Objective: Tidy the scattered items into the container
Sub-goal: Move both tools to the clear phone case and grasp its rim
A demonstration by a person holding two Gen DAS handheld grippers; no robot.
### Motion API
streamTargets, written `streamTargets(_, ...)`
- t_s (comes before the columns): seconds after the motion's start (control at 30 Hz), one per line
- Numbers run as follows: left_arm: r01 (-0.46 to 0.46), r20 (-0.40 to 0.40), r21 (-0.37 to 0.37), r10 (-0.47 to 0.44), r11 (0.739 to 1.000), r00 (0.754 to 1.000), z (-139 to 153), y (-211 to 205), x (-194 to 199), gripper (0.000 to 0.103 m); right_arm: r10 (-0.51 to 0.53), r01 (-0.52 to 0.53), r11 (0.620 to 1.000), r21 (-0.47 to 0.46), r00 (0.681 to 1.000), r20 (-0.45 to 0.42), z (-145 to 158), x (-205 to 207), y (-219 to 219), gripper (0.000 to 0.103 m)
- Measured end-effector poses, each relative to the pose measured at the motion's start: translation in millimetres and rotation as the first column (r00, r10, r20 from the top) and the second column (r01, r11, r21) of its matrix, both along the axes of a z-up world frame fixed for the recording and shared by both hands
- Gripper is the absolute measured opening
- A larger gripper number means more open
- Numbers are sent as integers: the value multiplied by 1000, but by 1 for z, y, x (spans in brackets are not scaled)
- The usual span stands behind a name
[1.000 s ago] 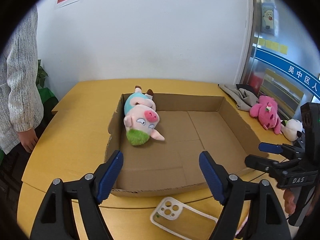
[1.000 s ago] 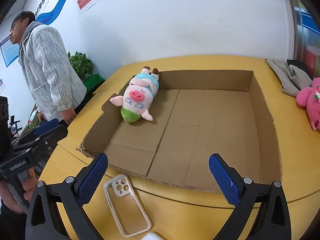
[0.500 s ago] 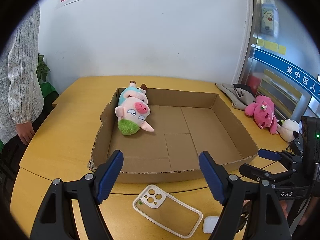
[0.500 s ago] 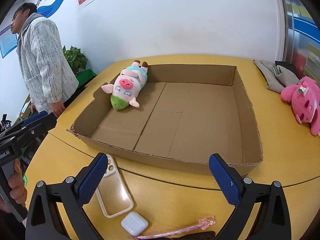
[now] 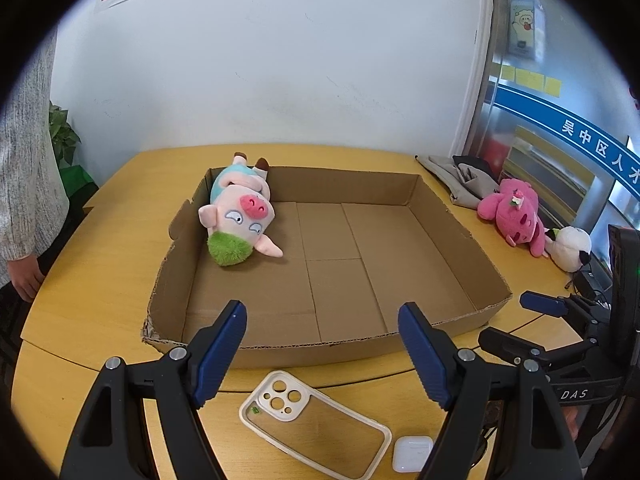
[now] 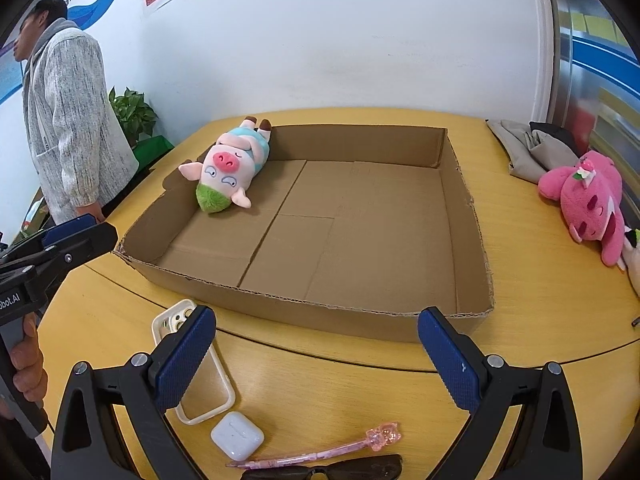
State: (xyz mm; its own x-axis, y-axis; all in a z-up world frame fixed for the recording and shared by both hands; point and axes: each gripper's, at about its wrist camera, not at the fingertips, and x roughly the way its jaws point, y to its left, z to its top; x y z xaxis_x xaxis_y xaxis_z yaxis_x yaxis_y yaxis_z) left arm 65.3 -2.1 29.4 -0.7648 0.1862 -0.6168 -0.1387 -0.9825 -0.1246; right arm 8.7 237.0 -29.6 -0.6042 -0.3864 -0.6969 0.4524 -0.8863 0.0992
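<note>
2 grippers, left gripper (image 5: pixel 322 344) and right gripper (image 6: pixel 316 350), jaws apart and empty; phone case (image 5: pixel 314 426) just below them

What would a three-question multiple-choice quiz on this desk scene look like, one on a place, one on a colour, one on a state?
1. Where does the pig plush lie?
A. inside the cardboard box, at a far corner
B. on the table beside the glasses
C. in a gripper

2. What colour is the plush lying outside the box?
A. blue
B. pink
C. yellow

3. How is the left gripper?
A. shut on the phone case
B. shut on nothing
C. open, holding nothing

Answers: 1 A, it rests against the box's far wall. 2 B, its body is bright pink. 3 C, its pads stand wide apart above the phone case.
</note>
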Motion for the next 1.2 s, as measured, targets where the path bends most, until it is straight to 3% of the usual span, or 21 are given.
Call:
streamTargets(0.2, 23, 23, 7, -24, 1000, 999, -9, -1, 0, 78, 8, -8, 1000, 10, 1000, 3, -1, -1, -3, 103)
streamTargets(0.5, 19, 120, 20, -21, 1000, 993, -42, -19, -7, 78, 59, -60, 998, 12, 995, 75, -24, 1, -8, 103)
streamTargets(0.8, -12, 247, 3, 11, 1000, 969, -91, -39, -21, 77, 223, -237, 970, 49, 954, 201, -65, 23, -51, 102)
streamTargets(1.03, -15, 328, -8, 17, 1000, 944, -119, -49, -28, 41, 238, -271, 957, 101, 936, 258, -90, 28, -72, 97)
streamTargets(1.1, -17, 353, -17, 22, 1000, 935, -128, -52, -29, 33, 237, -278, 953, 123, 932, 273, -96, 29, -75, 91)
streamTargets(1.2, -20, 366, -42, 35, 999, 930, -134, -54, -28, 21, 238, -293, 944, 154, 924, 299, -107, 31, -80, 72)
